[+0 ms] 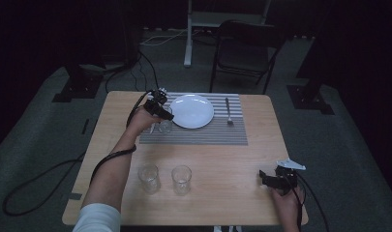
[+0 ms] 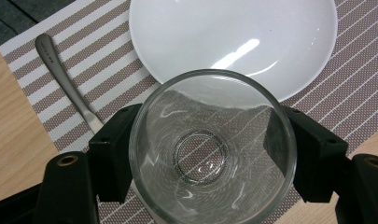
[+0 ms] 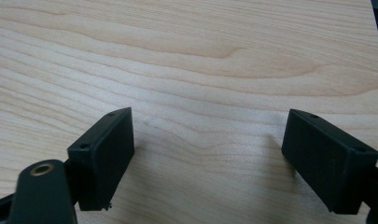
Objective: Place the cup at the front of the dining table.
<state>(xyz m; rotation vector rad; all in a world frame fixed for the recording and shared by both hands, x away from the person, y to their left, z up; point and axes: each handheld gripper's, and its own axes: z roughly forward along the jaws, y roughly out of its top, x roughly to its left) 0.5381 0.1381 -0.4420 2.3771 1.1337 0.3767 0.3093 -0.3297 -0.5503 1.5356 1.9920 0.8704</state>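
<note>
Clear round drinking glass clamped between the jaws of the left hand-held gripper, upright on the striped placemat upper left of centre, just beside the white round plate, right hand-held gripper spread wide over bare wooden desk at lower right

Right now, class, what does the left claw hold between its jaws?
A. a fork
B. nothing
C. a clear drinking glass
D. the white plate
C: in the left gripper view the left claw has both jaws pressed against the clear glass, beside the white plate.
</note>
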